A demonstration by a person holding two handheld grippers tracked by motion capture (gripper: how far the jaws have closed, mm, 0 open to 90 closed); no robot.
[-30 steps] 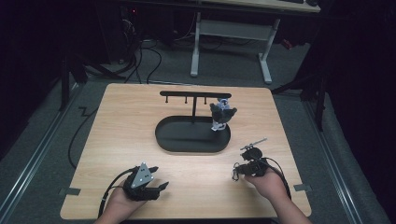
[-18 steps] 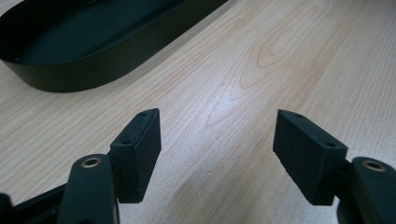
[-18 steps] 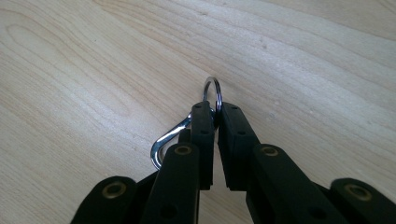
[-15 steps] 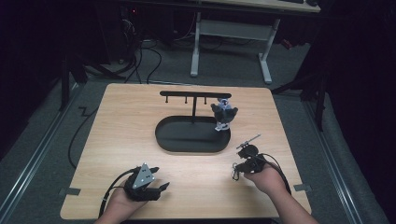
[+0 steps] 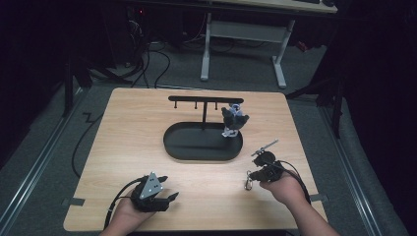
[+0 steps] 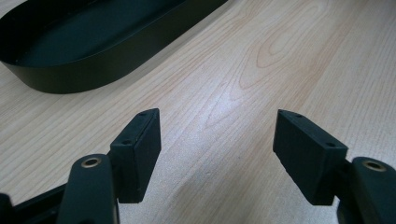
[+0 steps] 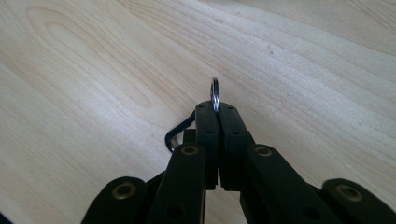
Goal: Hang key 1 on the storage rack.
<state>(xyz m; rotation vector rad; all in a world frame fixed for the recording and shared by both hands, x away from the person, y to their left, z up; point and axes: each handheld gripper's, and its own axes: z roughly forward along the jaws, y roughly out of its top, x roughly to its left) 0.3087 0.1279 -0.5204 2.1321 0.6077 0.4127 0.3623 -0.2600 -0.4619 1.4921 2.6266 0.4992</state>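
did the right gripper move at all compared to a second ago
Yes, slightly: the right gripper sits a little nearer the table's front edge, farther from the black tray. Its jaws have just been closing, now shut on a key ring.

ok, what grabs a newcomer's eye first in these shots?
Probably the black oval metal tray mid-table with its T-shaped hook stand, a small grey-and-black figure-like keychain hanging at the bar's right end. Next, the right gripper near the table's right front edge, jaws shut on a thin silver key ring. The left gripper sits open over bare wood near the front left.
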